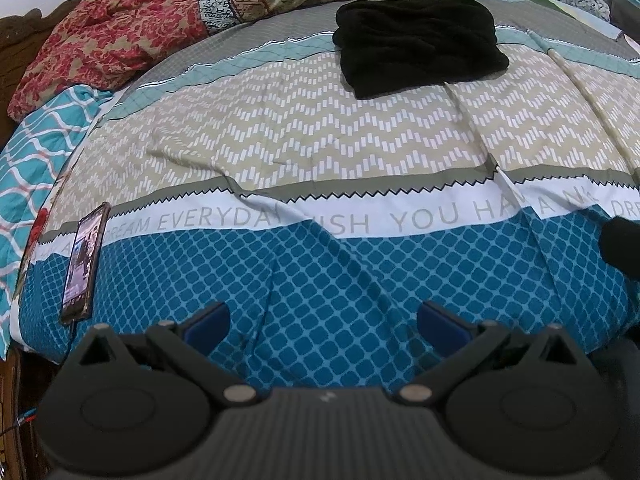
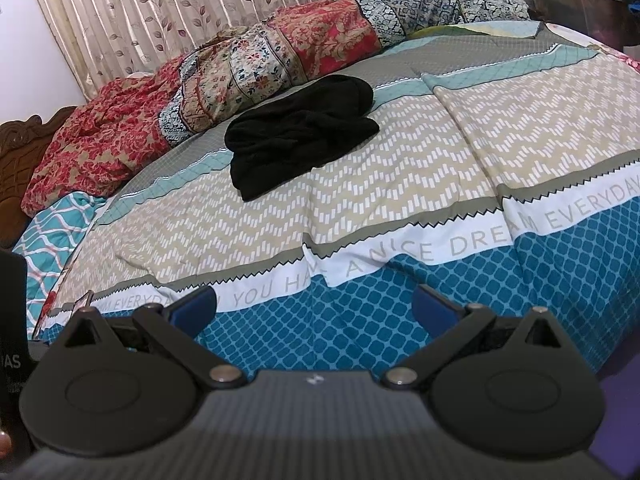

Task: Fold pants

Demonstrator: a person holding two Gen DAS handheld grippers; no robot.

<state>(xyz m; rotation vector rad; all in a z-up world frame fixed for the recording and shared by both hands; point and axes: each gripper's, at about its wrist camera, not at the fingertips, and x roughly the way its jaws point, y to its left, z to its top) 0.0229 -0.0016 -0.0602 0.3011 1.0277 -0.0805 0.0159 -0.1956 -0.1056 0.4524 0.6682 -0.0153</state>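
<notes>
A bed fills most of both views. It is covered by a banded bedspread (image 1: 320, 140): grey at the far side, then pale teal, beige with white chevrons, a white strip with printed grey lettering, and blue lattice at the near edge. The cloth shows creases across the middle. Rumpled patchwork quilts (image 2: 248, 60) in red floral and blue-white prints lie along the far side. A teal and white lattice cloth (image 1: 36, 136) sits at the left edge. A carved dark wood headboard (image 2: 24, 136) stands at far left. Pleated leaf-print curtains (image 2: 160, 4) hang across the upper frame, beside a plain pale wall (image 2: 28, 40).
</notes>
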